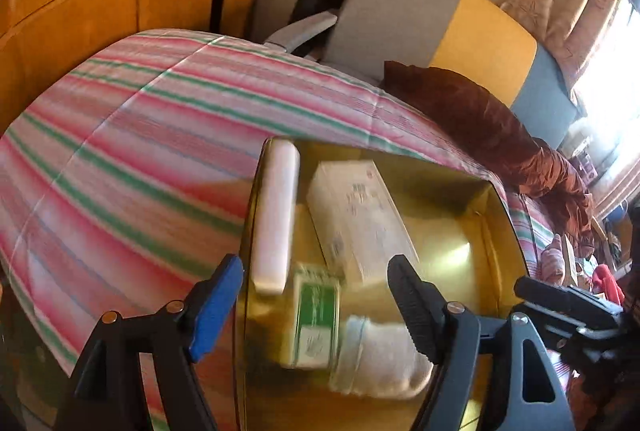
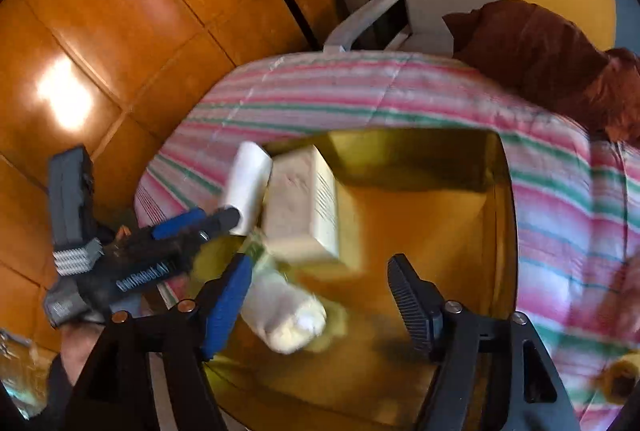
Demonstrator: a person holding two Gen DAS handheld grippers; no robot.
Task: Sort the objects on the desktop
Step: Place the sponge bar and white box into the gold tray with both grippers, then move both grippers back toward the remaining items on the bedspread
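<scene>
A gold box (image 1: pixel 496 231) (image 2: pixel 452 215) sits on the striped cloth. Inside lie a white carton (image 1: pixel 356 215) (image 2: pixel 304 203), a white flat bar (image 1: pixel 276 215) (image 2: pixel 250 187) leaning on the box's left wall, and a white bottle with a green label (image 1: pixel 360 347) (image 2: pixel 280 307), blurred. My left gripper (image 1: pixel 316 307) is open over the box with the bottle between its fingers, untouched as far as I can tell. My right gripper (image 2: pixel 320 307) is open above the box, the bottle by its blue finger (image 2: pixel 226 307). The left gripper (image 2: pixel 224 221) also shows at the box's left edge.
The striped pink and green cloth (image 1: pixel 132 151) (image 2: pixel 560 191) covers the table. A brown cushion (image 1: pixel 480 119) (image 2: pixel 552 59) lies at its far edge by a grey and yellow chair (image 1: pixel 400 19). Orange tiled floor (image 2: pixel 120 31) lies beyond.
</scene>
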